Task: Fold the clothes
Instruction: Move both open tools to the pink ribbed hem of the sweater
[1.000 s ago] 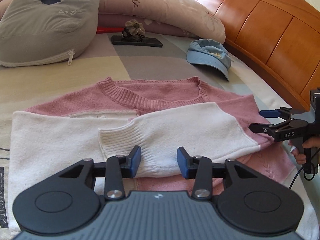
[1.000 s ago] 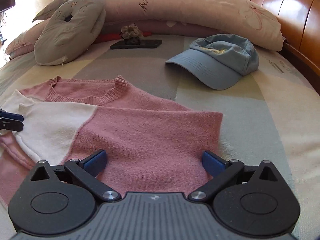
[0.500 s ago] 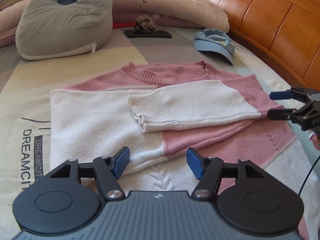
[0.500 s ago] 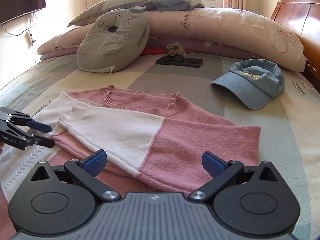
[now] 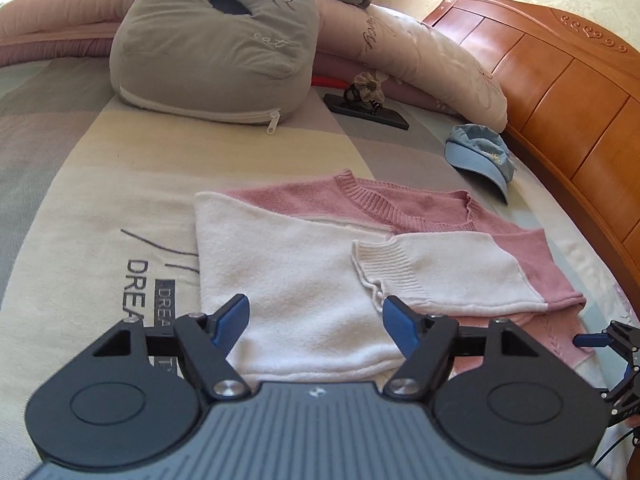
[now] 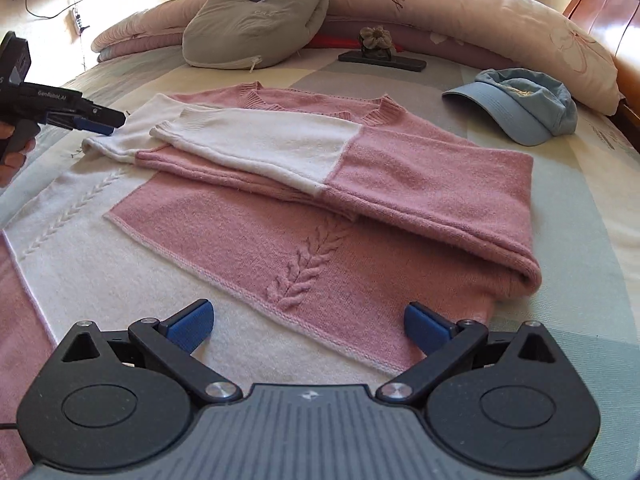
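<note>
Pink-and-white knit sweater [image 6: 304, 184]: lies flat on the bed [image 6: 592, 216], neckline toward the pillows, both sleeves folded across the chest, the white-cuffed sleeve [image 5: 432, 276] uppermost; lower body panel with a braided cable pattern spreads toward the right wrist camera. Left gripper [image 5: 316, 322]: jaws spread apart, holding nothing, blue pads hovering over the white lower-left part of the sweater, the sleeve cuff just beyond its right-hand pad; in the right wrist view the same tool [image 6: 98, 122] shows side-on at the left edge, held by a hand [image 6: 14, 152], its tip near the sweater's white shoulder corner, contact with the cloth not discernible. Right gripper [image 6: 306, 326]: jaws wide apart, holding nothing, poised over the sweater's near edge, pink panel between the pads; in the left wrist view only its blue tip and black linkage show at the right margin [image 5: 600, 340], just beside the sweater's pink side. Other items on the bed, all well apart from both grippers: light blue cap [image 6: 520, 106] to the right of the sweater; dark phone [image 6: 382, 60] with a flower hair clip [image 6: 374, 38] resting on it, beyond the neckline; grey cat-face cushion [image 6: 256, 22]; long pale pillow [image 6: 480, 20] against the wooden headboard [image 5: 568, 80]. Containers: none in view.
</note>
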Available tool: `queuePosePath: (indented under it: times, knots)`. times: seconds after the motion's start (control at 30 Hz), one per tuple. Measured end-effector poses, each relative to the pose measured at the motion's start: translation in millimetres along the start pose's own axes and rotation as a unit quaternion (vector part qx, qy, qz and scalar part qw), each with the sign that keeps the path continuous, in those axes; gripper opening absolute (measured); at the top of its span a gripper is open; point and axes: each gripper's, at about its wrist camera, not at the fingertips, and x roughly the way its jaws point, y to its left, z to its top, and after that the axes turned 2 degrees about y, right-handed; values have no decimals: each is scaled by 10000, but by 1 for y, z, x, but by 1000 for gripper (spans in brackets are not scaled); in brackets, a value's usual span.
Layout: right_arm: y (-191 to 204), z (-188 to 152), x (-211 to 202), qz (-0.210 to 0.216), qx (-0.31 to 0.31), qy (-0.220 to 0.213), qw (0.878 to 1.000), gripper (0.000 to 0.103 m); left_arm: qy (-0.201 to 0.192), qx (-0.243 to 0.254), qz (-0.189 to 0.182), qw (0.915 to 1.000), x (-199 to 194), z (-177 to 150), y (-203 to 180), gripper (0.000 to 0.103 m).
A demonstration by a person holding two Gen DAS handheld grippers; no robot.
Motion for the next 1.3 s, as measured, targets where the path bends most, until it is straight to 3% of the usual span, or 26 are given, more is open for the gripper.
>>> queuePosePath:
  times: [0.17,0.3,0.37,0.53,0.8,0.93,1.07,1.2,1.3]
  knots:
    - [-13,32,-14,-176,-16,-557,9983,103,42,555,410,9976,30,28,-15,74]
    - [-35,58,1,-375,274,-592,9972,103,457,735,835,9927,65,23,-13,74]
    - [-36,58,-1,-372,331,-547,9973,103,345,1003,881,9904,65,15,-16,75]
    - [-38,59,-5,-366,472,-432,9973,103,460,1170,1043,9866,54,17,-25,74]
    - [-31,59,-20,-340,615,-311,9970,103,252,1387,884,9861,-16,15,-60,74]
    - [-2,52,-50,-274,472,-345,9979,103,220,1789,740,9808,-51,-9,-90,76]
    - [28,18,-53,-155,376,-105,9991,103,263,2139,664,9742,-69,-56,-116,76]
    - [52,-21,-42,1,453,198,9988,103,379,2185,589,9733,-68,-103,-129,76]
    - [66,-46,-29,-213,325,169,9991,103,444,2066,581,9757,-62,-129,-128,77]
